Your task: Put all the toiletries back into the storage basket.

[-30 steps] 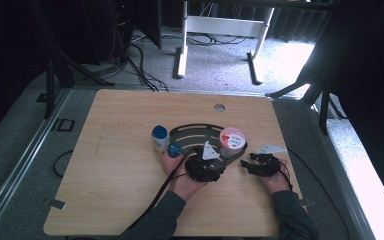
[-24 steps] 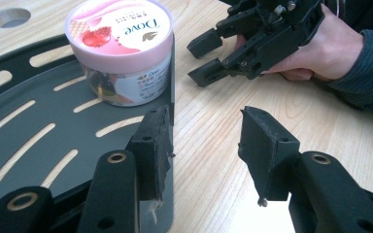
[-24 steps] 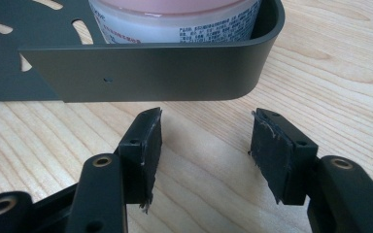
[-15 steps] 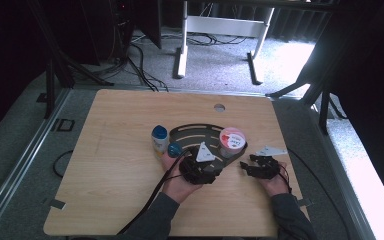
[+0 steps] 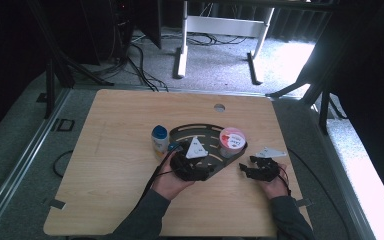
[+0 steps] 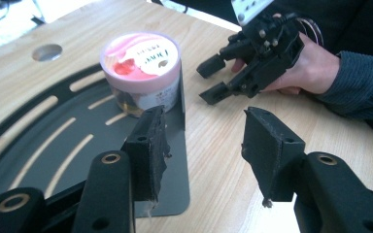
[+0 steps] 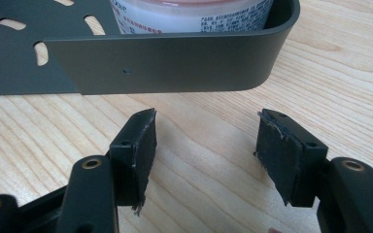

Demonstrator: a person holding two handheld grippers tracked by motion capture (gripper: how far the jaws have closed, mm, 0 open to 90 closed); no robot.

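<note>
Left gripper (image 6: 204, 145): jaws apart, nothing between them, held low over the straight front edge of the dark slotted tray (image 6: 39, 145). Right gripper (image 7: 204, 141): jaws apart, empty, over bare wooden table (image 7: 330, 63) just short of the tray's upright wall. Pink-lidded tub (image 6: 141, 73) stands upright inside the tray at its right corner, against the wall. Blue-capped bottle (image 5: 159, 140) stands on the table just beside the tray's left end.
</note>
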